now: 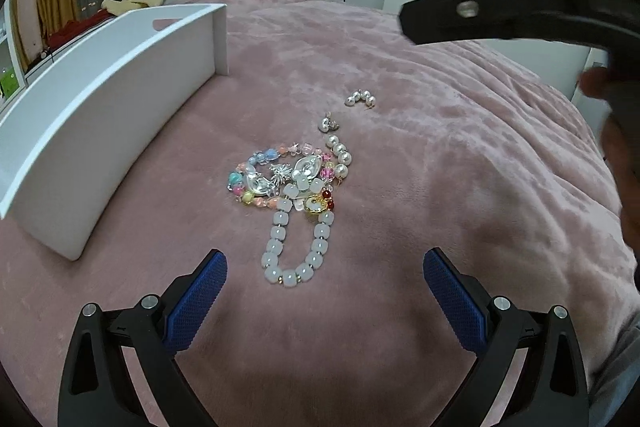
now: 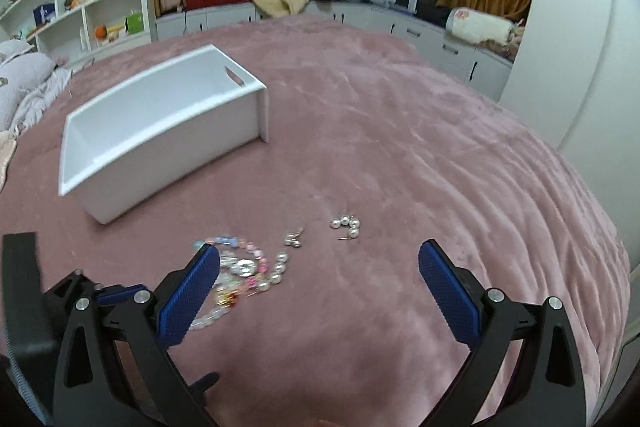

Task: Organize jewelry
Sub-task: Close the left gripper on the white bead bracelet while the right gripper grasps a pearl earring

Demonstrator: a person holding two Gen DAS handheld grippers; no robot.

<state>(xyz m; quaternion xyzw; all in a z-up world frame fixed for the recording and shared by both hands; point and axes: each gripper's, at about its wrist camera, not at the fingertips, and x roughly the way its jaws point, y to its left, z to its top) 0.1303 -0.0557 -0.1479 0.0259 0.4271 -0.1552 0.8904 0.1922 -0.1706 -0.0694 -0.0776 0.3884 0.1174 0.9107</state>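
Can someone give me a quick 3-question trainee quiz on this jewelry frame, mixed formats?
1. True or false: the white box already holds some of the jewelry.
2. Multiple choice: the white bead bracelet lies A) inside the box, B) on the pink blanket in front of the left hand-held gripper, C) between the fingers of the right hand-held gripper.
3. Fill in: both hand-held grippers are ____ and hold nothing.

Key:
1. False; what shows of its inside in the right wrist view is bare.
2. B
3. open
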